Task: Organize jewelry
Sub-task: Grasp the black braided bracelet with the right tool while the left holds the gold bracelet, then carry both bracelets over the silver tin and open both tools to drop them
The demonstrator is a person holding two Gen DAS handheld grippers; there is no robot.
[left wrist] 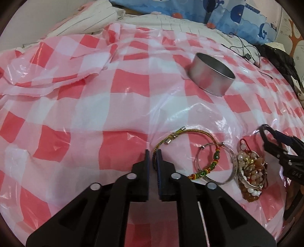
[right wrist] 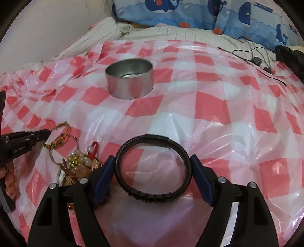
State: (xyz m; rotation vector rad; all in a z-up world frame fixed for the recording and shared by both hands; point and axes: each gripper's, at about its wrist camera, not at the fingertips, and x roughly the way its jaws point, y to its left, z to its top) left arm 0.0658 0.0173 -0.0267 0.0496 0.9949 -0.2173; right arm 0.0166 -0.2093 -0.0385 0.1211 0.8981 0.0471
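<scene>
My right gripper [right wrist: 152, 158] is shut on a black braided bracelet [right wrist: 152, 195], its pads pressing on the loop's left and right sides just above the checked plastic sheet [right wrist: 209, 114]. A round silver tin [right wrist: 129, 83] stands open further back. My left gripper [left wrist: 153, 152] hovers with a narrow gap between its pads; the green-yellow cord bracelet [left wrist: 191, 132] lies on the sheet with one stretch running through that gap. Right of it lie a silver bangle [left wrist: 233, 159], a green beaded string [left wrist: 210, 165] and a heap of bead jewelry [left wrist: 250, 171].
The sheet is creased and bunched at the back left [left wrist: 57, 72]. Black cables with a small adapter [right wrist: 256, 60] lie at the back right, beside a dark bag [left wrist: 281, 58]. Blue patterned pillows [right wrist: 190, 15] line the far edge.
</scene>
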